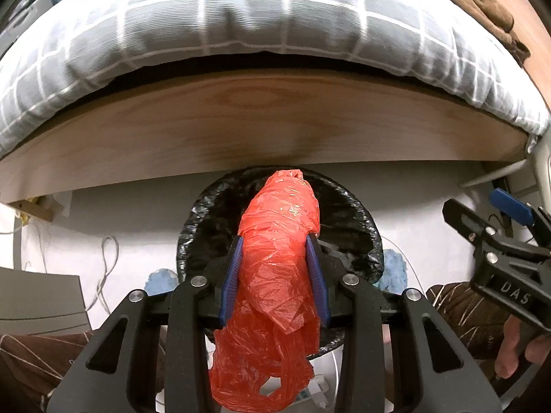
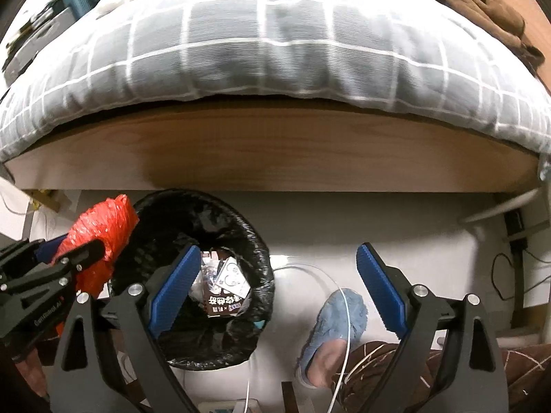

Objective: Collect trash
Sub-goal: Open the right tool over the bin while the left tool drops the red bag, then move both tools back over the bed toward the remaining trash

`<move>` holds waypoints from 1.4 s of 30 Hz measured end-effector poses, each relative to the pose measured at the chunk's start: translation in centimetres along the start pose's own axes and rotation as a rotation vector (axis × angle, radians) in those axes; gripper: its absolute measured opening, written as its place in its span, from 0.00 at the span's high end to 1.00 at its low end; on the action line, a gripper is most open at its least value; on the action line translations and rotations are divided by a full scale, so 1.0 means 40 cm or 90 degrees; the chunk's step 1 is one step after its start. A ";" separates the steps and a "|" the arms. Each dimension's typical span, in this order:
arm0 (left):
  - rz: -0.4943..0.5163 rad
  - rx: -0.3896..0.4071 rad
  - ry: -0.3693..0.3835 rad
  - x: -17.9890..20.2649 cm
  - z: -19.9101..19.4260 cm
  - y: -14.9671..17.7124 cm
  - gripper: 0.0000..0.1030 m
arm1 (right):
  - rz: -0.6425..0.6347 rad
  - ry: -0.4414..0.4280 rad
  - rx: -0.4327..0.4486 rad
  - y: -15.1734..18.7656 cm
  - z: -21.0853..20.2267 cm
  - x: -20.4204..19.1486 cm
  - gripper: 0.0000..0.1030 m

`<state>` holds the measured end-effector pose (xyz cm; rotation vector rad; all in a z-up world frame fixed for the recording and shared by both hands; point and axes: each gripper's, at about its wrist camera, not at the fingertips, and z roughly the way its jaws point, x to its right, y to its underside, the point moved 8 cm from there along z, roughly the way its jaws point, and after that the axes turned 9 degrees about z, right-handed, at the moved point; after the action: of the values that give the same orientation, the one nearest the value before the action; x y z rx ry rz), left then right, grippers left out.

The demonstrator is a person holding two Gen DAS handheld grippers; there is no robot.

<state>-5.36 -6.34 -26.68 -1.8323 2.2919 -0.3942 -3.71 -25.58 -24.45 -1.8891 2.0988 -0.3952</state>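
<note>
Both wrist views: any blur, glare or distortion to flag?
Left wrist: strong fisheye bends the bed frame into an arc; the red bag in the left claw is sharp, with glare on the bin liner. Right wrist: the duvet is smeared; the open right claw is sharp.

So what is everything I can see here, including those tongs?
crumpled orange plastic bag: one, orange, clamped in the left tongs above the bin
round bin with black liner: one, black, on the floor by the bed, wrappers inside
grey checked quilt: one, grey with white lines, on the bed
wooden bed board: one, light brown, under the quilt
fluffy blue slipper: one seen clearly, blue, on the person's foot
left tongs: black, blue pads, shut on the bag
right tongs: black, blue pads, open, empty
</note>
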 end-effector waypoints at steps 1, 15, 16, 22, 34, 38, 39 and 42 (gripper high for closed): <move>0.002 -0.001 -0.002 0.003 0.004 0.000 0.65 | 0.002 0.001 0.000 0.000 0.000 0.004 0.15; 0.008 0.018 -0.059 -0.019 -0.001 -0.008 0.31 | 0.004 0.005 0.013 -0.012 -0.009 0.005 0.15; 0.006 0.024 -0.061 -0.024 -0.008 -0.012 0.29 | 0.001 0.004 0.018 -0.017 -0.015 0.000 0.15; -0.006 0.066 -0.078 -0.052 -0.068 -0.043 0.10 | -0.005 -0.004 0.051 -0.054 -0.063 -0.020 0.15; -0.024 0.153 -0.085 -0.092 -0.213 -0.159 0.06 | -0.007 -0.012 0.140 -0.161 -0.180 -0.043 0.09; -0.026 0.170 -0.088 -0.110 -0.252 -0.196 0.06 | -0.015 -0.013 0.167 -0.199 -0.212 -0.054 0.08; -0.027 0.176 -0.088 -0.116 -0.263 -0.210 0.06 | -0.017 -0.013 0.174 -0.207 -0.220 -0.056 0.08; -0.032 0.195 -0.089 -0.129 -0.291 -0.252 0.06 | -0.017 -0.014 0.191 -0.243 -0.238 -0.055 0.08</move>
<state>1.61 -2.29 -12.57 -1.7091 1.9707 -0.5704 1.68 -24.31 -11.84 -1.7388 1.8796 -0.6532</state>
